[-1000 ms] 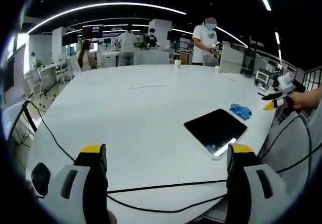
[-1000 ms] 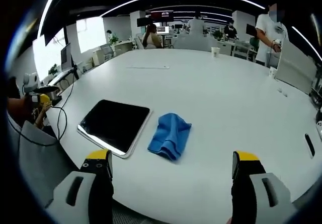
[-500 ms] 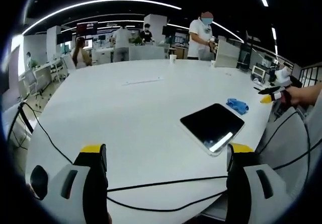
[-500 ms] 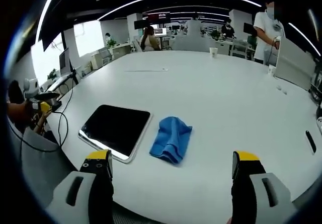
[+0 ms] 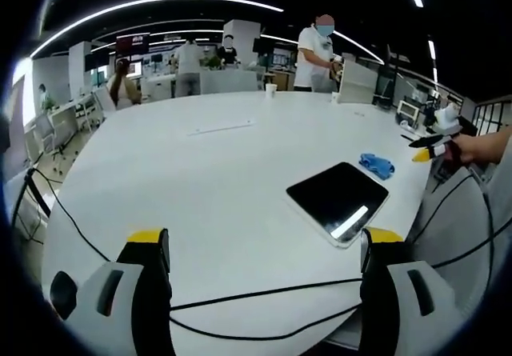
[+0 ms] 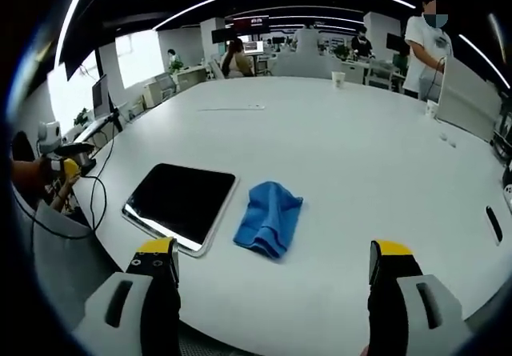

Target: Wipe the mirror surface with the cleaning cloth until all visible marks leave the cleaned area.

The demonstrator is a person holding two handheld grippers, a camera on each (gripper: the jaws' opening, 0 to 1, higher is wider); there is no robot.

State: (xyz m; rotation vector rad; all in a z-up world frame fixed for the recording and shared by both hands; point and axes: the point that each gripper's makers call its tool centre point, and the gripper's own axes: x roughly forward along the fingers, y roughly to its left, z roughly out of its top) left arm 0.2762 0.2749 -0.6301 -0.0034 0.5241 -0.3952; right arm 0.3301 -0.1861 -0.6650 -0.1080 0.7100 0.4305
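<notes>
White table: one mirror, one blue cloth.

One mirror; one cloth; one table.

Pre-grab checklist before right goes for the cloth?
1. Cleaning cloth lies free on the white table, nothing on top: ok.
2. Cloth lies beside the mirror, near its edge but not on it: ok.
3. Right gripper open and empty, cloth ahead between its jaws: ok.
4. Left gripper open, holding nothing, off to the mirror's other side: ok.
5. Mirror and cloth both visible in the left gripper view and the right gripper view: ok.
6. Marks on the mirror surface: cannot tell; it reads dark with a bright reflected strip.
</notes>
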